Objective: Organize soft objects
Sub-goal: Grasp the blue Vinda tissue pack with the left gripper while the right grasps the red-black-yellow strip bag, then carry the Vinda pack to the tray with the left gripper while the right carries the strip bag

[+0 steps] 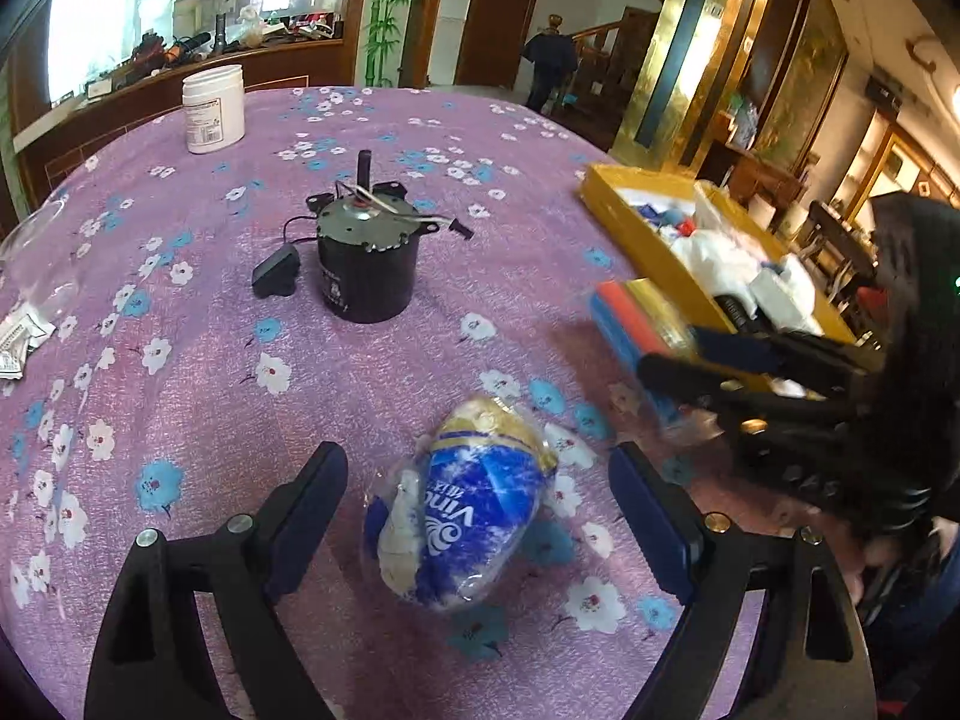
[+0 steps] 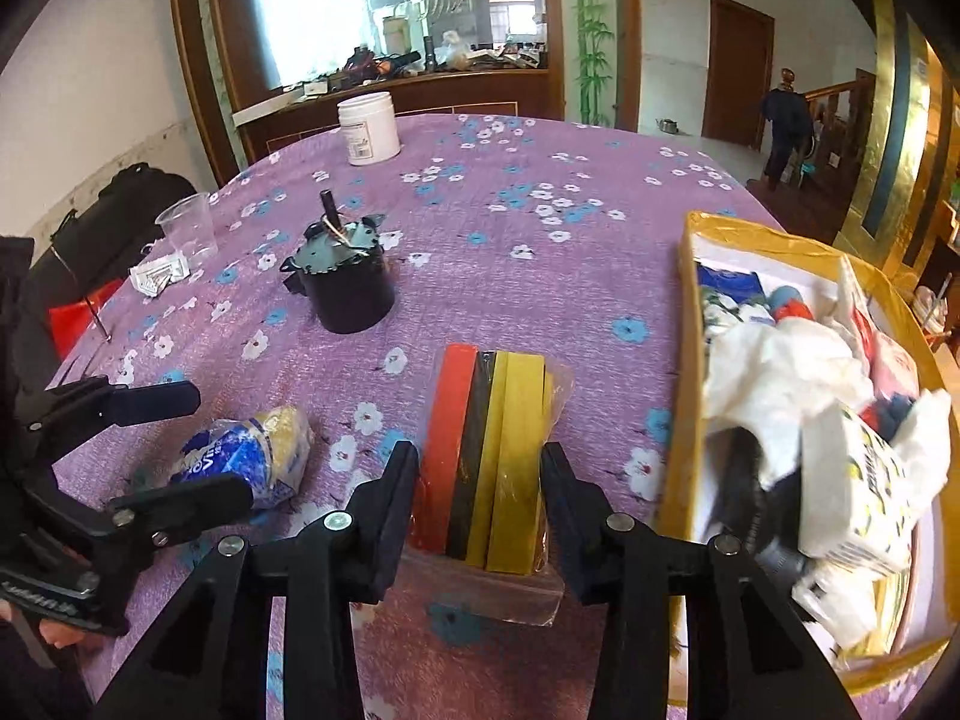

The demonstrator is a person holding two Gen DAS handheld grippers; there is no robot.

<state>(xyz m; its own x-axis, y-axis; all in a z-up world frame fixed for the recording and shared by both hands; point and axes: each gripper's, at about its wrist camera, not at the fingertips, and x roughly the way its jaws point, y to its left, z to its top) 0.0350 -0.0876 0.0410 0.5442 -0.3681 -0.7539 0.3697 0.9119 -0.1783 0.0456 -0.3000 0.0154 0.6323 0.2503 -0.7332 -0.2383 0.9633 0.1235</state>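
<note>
A blue and gold tissue pack (image 1: 465, 513) lies on the purple flowered tablecloth (image 1: 210, 372) between the fingers of my open left gripper (image 1: 480, 516); it also shows in the right wrist view (image 2: 246, 450). My right gripper (image 2: 480, 480) stands with its jaws around a clear bag of coloured sponges (image 2: 492, 450), red, black and yellow, resting on the table; the pads look close to its sides. The sponge pack (image 1: 636, 318) and right gripper (image 1: 678, 360) show blurred in the left wrist view. A yellow box (image 2: 690, 360) at the right holds several soft items.
A black motor (image 1: 366, 264) with wires stands mid-table. A white jar (image 1: 213, 108) is at the far side. A clear plastic cup (image 2: 189, 228) and small packets (image 2: 159, 276) lie at the left. A cabinet and a mirror are behind.
</note>
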